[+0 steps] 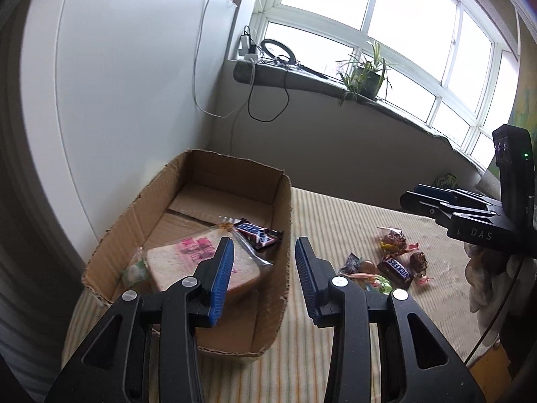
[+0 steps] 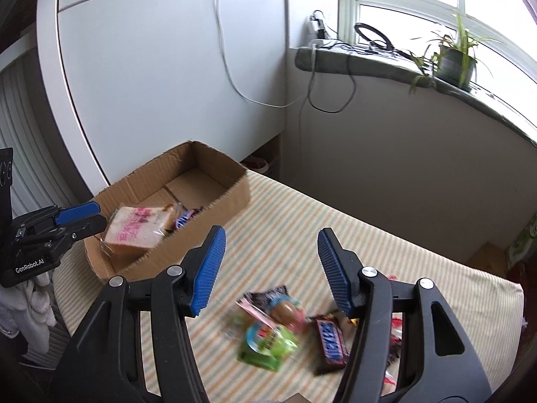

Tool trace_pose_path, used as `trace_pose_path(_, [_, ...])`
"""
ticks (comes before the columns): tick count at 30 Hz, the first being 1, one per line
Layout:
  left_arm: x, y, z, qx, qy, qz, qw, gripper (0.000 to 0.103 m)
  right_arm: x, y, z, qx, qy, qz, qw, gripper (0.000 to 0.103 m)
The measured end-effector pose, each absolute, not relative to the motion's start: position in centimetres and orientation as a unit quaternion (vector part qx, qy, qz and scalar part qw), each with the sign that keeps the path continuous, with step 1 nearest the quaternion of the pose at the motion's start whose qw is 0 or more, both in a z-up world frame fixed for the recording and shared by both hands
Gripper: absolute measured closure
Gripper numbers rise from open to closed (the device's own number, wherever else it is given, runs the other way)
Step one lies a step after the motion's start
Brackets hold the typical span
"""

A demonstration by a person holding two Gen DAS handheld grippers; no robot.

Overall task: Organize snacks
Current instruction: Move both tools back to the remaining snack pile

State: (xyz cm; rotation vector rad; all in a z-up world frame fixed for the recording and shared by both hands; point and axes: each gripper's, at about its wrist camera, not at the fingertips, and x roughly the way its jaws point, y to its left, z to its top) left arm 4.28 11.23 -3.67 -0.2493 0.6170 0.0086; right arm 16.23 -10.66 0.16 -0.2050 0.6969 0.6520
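Note:
An open cardboard box [image 1: 235, 174] stands on the striped cloth. Inside it lie a wrapped bread slice [image 1: 181, 268] with pink print and a Snickers bar [image 1: 256, 233]. My left gripper [image 1: 264, 245] hovers open over the box's right wall, with nothing between its blue pads. To the right, a loose pile of snacks [image 1: 386, 262] lies on the cloth. In the right wrist view my right gripper [image 2: 272, 235] hangs open and empty above that pile, over a second Snickers bar [image 2: 330, 341] and a green packet [image 2: 265, 344]. The box [image 2: 231, 198] is to its left.
The striped cloth [image 2: 386, 255] covers the whole surface. A white cabinet [image 2: 161, 77] stands behind the box. A grey windowsill [image 1: 302, 80] carries a potted plant [image 1: 365, 77], a ring light and cables that hang down the wall. A white fuzzy sleeve [image 2: 37, 299] shows behind the left gripper.

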Motion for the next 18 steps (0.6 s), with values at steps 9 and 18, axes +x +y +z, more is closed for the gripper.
trace_pose_path(9, [4.9, 7.4, -4.5, -0.12, 0.313, -0.033, 0.942, 0.066, 16.3, -18.1, -1.0, -0.072, 0.349, 0.264, 0.896, 0.043])
trace_pose_path(18, [6.6, 3.5, -6.8, -0.108, 0.347, -0.061, 0.93, 0.066, 15.5, -21.4, -3.6, -0.059, 0.368, 0.282, 0.884, 0.043])
